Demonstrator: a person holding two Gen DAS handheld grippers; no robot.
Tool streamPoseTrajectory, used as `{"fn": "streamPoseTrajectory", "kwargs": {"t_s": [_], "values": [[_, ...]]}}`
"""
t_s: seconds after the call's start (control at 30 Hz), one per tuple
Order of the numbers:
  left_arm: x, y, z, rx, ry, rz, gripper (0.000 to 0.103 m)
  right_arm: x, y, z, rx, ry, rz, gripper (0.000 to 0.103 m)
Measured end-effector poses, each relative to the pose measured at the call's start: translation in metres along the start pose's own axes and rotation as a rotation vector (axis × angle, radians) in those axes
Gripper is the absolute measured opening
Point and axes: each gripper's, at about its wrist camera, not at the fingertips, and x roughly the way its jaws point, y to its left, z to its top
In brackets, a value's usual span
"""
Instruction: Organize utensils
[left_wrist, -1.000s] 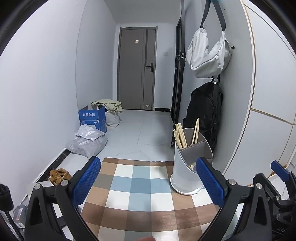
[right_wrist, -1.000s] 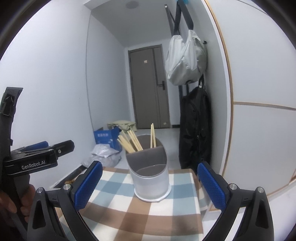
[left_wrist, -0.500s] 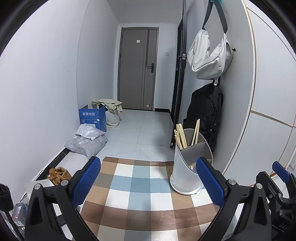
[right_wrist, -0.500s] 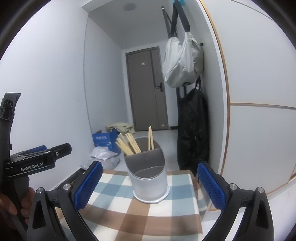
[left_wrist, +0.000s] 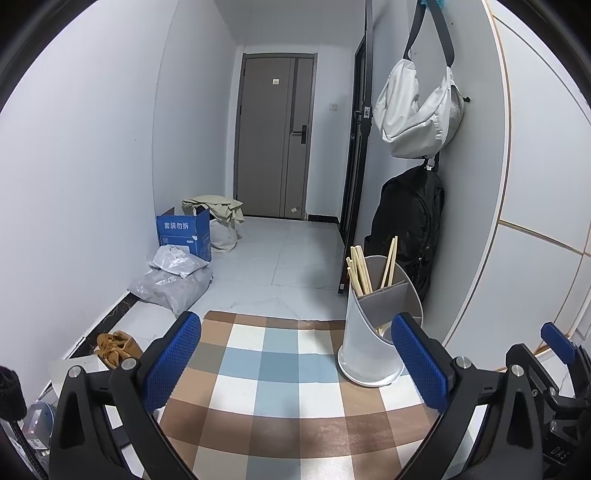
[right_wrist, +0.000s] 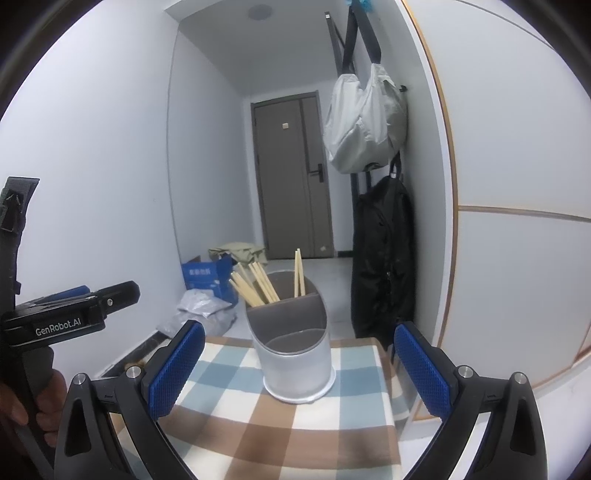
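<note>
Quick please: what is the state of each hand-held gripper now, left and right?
Left hand-held gripper: open, holding nothing.
Right hand-held gripper: open, holding nothing.

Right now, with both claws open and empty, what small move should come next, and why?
Probably none beyond easing both back: the chopsticks already stand in the holder, the checked cloth shows no loose utensil, and the left claw and right claw hold nothing.

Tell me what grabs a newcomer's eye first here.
The white holder with chopsticks stands upright on the checked cloth, ahead of the open right tool. On the right wall hang a pale bag and a black backpack below it.
</note>
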Motion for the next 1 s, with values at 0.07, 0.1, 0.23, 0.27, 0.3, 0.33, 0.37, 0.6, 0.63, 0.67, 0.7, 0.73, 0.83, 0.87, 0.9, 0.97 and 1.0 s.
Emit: {"fn": "streamPoseTrajectory", "kwargs": {"t_s": [0.07,0.1,0.23,0.27,0.3,0.33,0.37,0.6,0.63,0.67,0.7,0.73,0.83,0.87,0.9,0.97,1.0], "values": [[-0.0004,0.0004,0.0005,-0.004,-0.002,-0.003,0.100,0.0005,-0.0003,-0.0001,0.000,0.001,-0.001,0.103],[-0.0005,0.0007,0.0002,-0.005,-0.002,-0.002,0.100,0.0010,-0.0005,-0.0002,0.000,0.002,0.000,0.103],[-0.0017,0.0029,0.0008,-0.017,-0.010,0.004,0.100,0.0010,-0.0006,-0.0005,-0.001,0.002,0.000,0.103],[-0.0014,0.0033,0.0010,-0.019,-0.008,0.004,0.100,0.0011,-0.0005,-0.0005,-0.002,0.002,-0.001,0.103],[-0.0012,0.0035,0.0008,-0.021,-0.007,0.005,0.100,0.0010,-0.0004,-0.0005,-0.003,0.003,-0.001,0.103],[-0.0010,0.0033,0.0008,-0.021,-0.005,0.003,0.100,0.0016,-0.0007,-0.0007,-0.004,0.004,-0.001,0.103],[-0.0009,0.0032,0.0008,-0.020,-0.003,0.002,0.100,0.0022,-0.0012,-0.0009,-0.005,0.006,-0.001,0.103],[-0.0012,0.0020,0.0012,-0.013,-0.003,-0.001,0.100,0.0035,-0.0024,-0.0015,-0.005,0.006,-0.002,0.103],[-0.0011,0.0022,0.0013,-0.014,-0.003,-0.001,0.100,0.0032,-0.0022,-0.0017,-0.005,0.005,-0.002,0.103],[-0.0011,0.0021,0.0011,-0.016,-0.002,-0.003,0.100,0.0033,-0.0023,-0.0016,-0.006,0.006,-0.002,0.103],[-0.0012,0.0027,0.0013,-0.021,0.001,-0.007,0.100,0.0037,-0.0027,-0.0017,-0.006,0.006,-0.002,0.103],[-0.0013,0.0035,0.0014,-0.027,0.002,-0.012,0.100,0.0035,-0.0027,-0.0017,-0.005,0.005,-0.002,0.103],[-0.0007,0.0050,0.0014,-0.038,0.007,-0.009,0.100,0.0030,-0.0027,-0.0021,-0.006,0.006,-0.002,0.103],[-0.0005,0.0051,0.0011,-0.037,0.007,-0.008,0.100,0.0027,-0.0022,-0.0019,-0.006,0.006,-0.003,0.103],[-0.0003,0.0050,0.0011,-0.038,0.009,-0.009,0.100,0.0027,-0.0020,-0.0022,-0.006,0.007,-0.003,0.103],[-0.0007,0.0040,0.0009,-0.035,0.007,-0.008,0.100,0.0026,-0.0020,-0.0026,-0.006,0.007,-0.004,0.103],[-0.0002,0.0041,0.0011,-0.031,0.006,-0.007,0.100,0.0028,-0.0023,-0.0027,-0.006,0.007,-0.004,0.103]]}}
